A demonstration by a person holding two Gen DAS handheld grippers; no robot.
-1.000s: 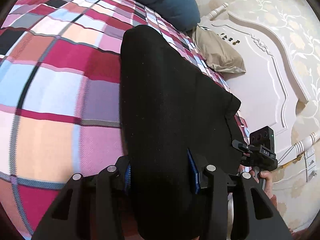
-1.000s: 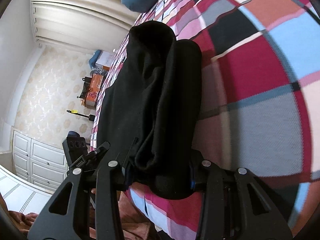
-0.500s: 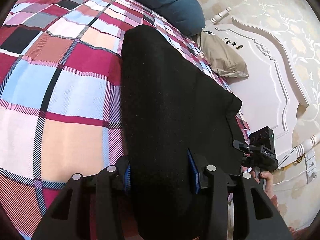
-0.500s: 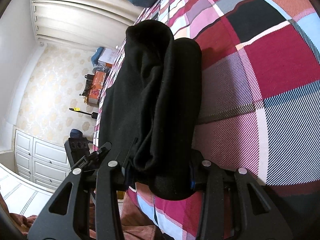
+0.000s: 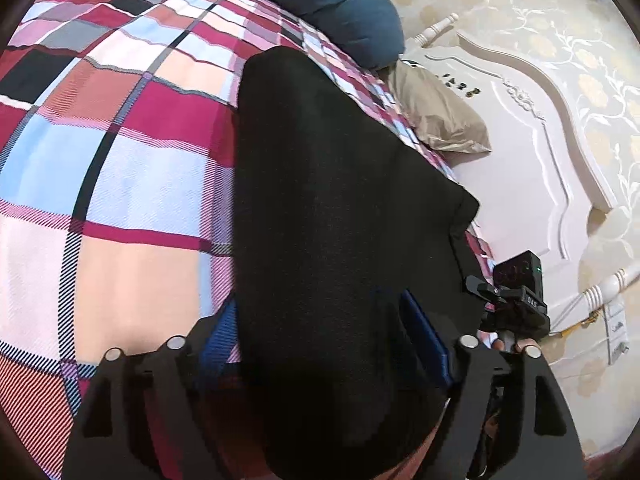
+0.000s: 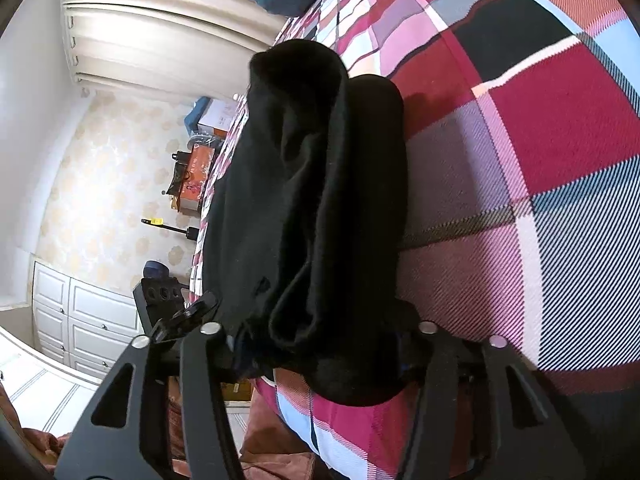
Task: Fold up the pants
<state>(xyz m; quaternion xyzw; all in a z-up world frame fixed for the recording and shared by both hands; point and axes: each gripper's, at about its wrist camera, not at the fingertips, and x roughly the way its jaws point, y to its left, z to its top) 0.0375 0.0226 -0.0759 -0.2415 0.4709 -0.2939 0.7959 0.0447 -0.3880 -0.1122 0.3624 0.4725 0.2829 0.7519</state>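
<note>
Between left gripper pads, black pants, near edge hidden.

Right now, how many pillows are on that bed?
2. A dark blue pillow lies at the far end of the plaid bedspread, and a tan pillow sits beside it against the white headboard. The black pants may hide others.

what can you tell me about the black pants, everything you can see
The black fleecy fabric pants look soft, matte and plain. They lie lengthwise on the plaid red, pink and blue bedspread, doubled into thick layers that show as bulky rolls in the right wrist view. The near end sits between the fingers of the left tool and the right tool, bulging over both. The far end points toward a dark blue pillow.
</note>
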